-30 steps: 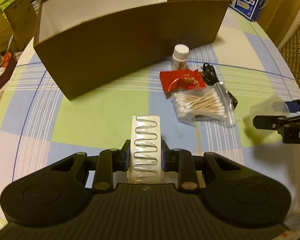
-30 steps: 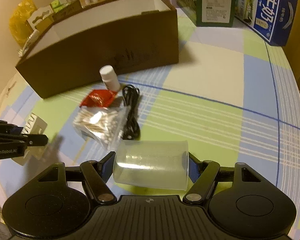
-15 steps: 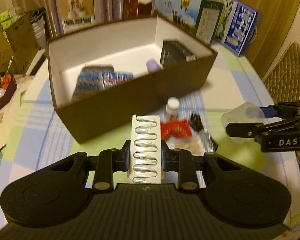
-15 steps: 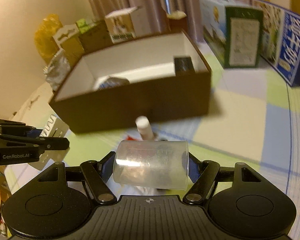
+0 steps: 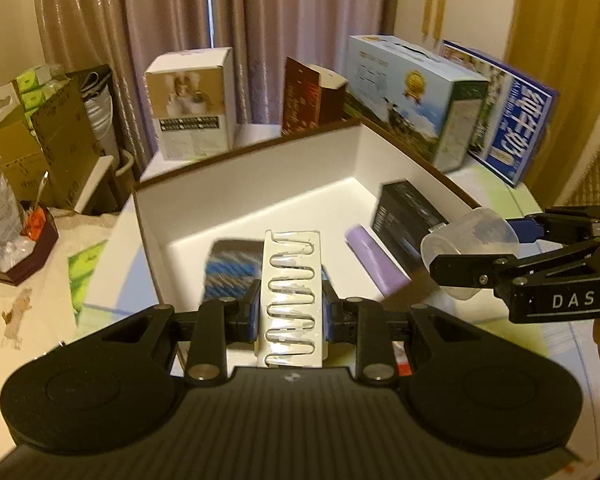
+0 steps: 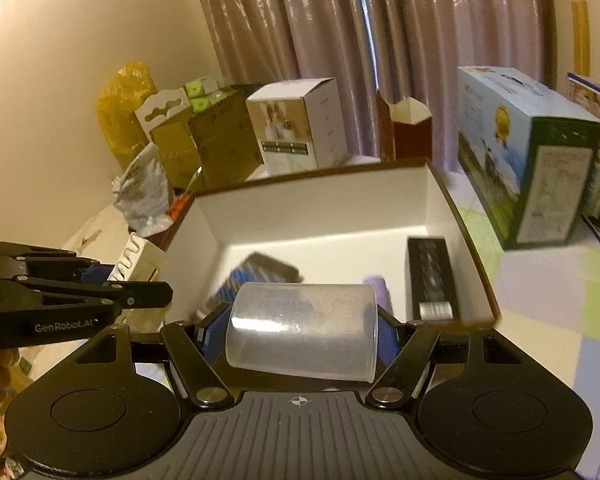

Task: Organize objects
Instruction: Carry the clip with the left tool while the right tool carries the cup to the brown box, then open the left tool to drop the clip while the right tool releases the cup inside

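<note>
Your left tongs are closed on the two long edges of a white card of silver paper clips, which stands upright between the pads, above the near wall of the brown cardboard box with the white lining. Your right tongs are spread wide and clamped on a clear plastic cup lying sideways, also at the near edge of the box and not yet lowered in.

The floor of the box already holds a blue-striped packet, a lilac cylinder and a black rectangular carton against the right wall. The bare white floor lies mostly toward the back and left.

The main risk is the two tongs meeting. In the left wrist view the cup and the right fingers sit just beside the card, so if you lower both at once they may knock together and one grip may slip.

The cup looks smooth and round and is held across its sides. I judge it can squirt out if you squeeze harder, or roll into the lilac cylinder once freed on its side.

The card is thin and held by its edges alone. It may bend or twist if it catches the box wall on the way down, and it will likely topple flat when you let go.

Both views are blurred, so your true height over the rim is hard to judge.
</note>
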The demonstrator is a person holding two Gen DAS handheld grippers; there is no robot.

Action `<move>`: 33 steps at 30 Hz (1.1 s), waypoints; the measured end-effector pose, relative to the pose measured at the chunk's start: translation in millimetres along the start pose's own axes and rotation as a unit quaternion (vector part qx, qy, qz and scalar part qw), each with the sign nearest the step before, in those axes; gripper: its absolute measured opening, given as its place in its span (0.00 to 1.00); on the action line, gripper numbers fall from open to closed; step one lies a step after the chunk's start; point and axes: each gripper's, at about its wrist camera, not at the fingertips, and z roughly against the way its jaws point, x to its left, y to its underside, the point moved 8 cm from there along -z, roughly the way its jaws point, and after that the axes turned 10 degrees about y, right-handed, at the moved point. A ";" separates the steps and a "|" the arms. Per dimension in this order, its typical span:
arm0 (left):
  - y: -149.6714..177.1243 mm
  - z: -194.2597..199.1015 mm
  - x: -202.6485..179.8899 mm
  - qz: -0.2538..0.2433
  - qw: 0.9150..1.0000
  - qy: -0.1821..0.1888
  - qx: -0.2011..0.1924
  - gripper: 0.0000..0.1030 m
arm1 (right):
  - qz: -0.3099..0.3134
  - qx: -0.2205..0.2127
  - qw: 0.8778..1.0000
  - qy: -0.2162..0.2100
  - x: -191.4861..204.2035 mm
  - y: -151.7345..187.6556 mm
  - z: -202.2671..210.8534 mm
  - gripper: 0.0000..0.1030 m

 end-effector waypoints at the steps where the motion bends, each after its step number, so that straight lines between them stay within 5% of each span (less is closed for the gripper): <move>1: -5.4 -4.8 5.4 -0.002 1.000 -0.004 0.001 0.23 | -0.001 0.000 1.000 -0.001 -0.4 -4.9 -5.5 0.67; 20: -50.1 -123.9 75.6 0.004 0.998 -0.024 0.059 0.23 | 0.018 0.038 0.999 0.018 -10.4 -58.2 -135.4 0.67; 33: -57.7 -170.5 91.4 -0.004 0.996 -0.031 0.088 0.23 | 0.029 0.056 0.998 0.024 -13.1 -66.3 -174.3 0.67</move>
